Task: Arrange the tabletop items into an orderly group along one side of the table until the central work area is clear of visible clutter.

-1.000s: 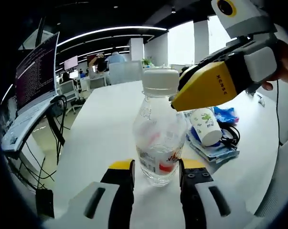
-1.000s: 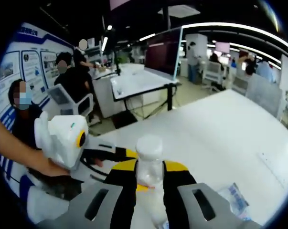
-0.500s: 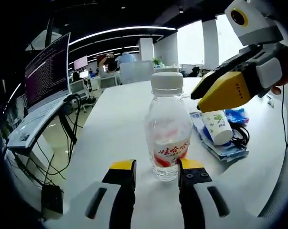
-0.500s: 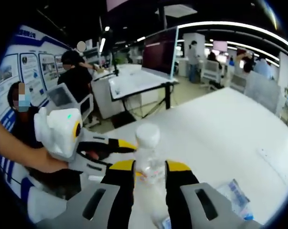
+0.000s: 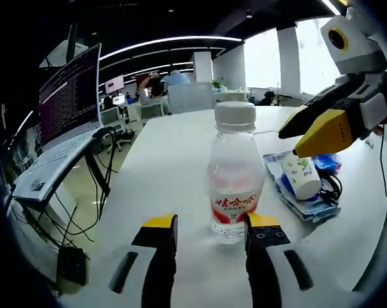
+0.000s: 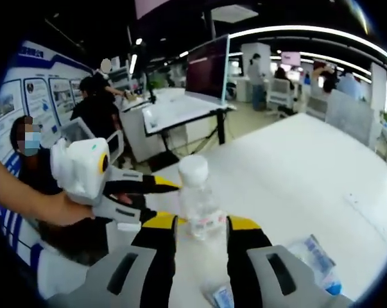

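The white table (image 5: 154,160) stretches away from both cameras in an open office, its surface bare around the middle. A dark monitor (image 5: 68,96) on a stand sits off the table's left edge in the left gripper view, with cables hanging below it; the same monitor (image 6: 209,67) stands beyond the table (image 6: 296,160) in the right gripper view.

The left gripper (image 5: 206,231) has its 2 yellow-tipped jaws spread wide, holding nothing, low over the table. The bottle (image 5: 233,173) stands upright on the table just ahead of the gap, with a white cap, clear body and red-and-white label; the jaws do not touch it.

The right gripper (image 6: 201,228) also has its jaws apart and empty. In its own view the bottle (image 6: 196,199) stands just beyond the tips, in line with the gap. In the left gripper view, the right gripper (image 5: 328,125) hovers above and to the right of the bottle, clear of it. In the right gripper view, the left gripper (image 6: 148,186) reaches in from the left, held by a hand (image 6: 71,208).

A paper cup (image 5: 300,174) lies on its side on a flat blue-and-white packet (image 5: 296,202), beside a black cable (image 5: 331,189), to the right of the bottle.
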